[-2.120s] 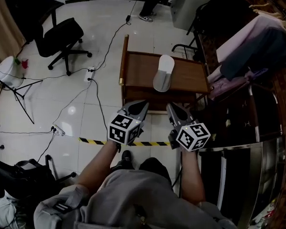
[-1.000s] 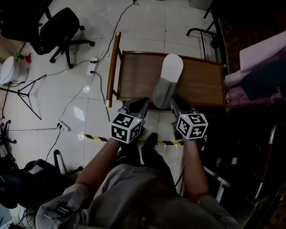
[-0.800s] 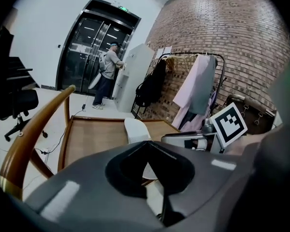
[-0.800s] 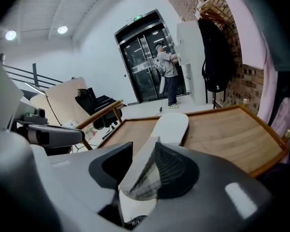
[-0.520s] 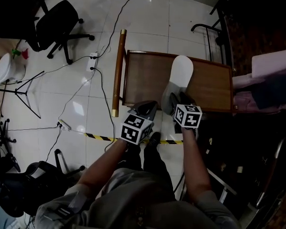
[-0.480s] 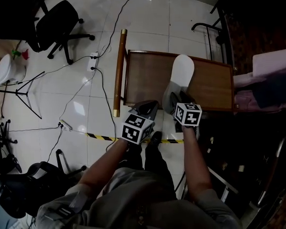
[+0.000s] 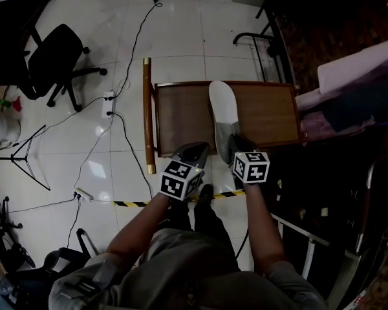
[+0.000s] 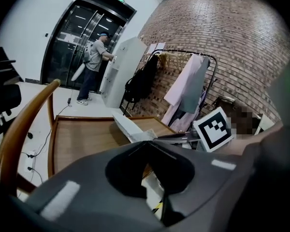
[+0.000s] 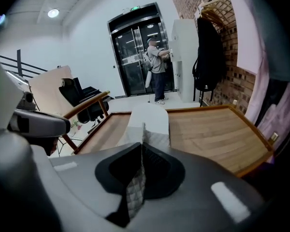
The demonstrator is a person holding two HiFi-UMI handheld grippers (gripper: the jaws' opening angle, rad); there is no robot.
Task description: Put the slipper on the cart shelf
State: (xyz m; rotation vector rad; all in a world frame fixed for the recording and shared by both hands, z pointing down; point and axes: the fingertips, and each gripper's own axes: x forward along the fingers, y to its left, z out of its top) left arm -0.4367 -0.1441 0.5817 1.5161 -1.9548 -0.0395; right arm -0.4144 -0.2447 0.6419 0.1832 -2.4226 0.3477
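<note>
On top of the wooden cart [image 7: 181, 115] the slipper [image 7: 223, 108] lies flat, running from 12 to 6 o'clock. At its 6 o'clock end, the right gripper [image 7: 233, 141] has just been closing and now pinches the quilted upper. The left gripper [image 7: 197, 148], at 9 o'clock of it, is closed on nothing. So the grasp looks made. Lifting the slipper and setting it on the intended shelf seems still to come.
</note>
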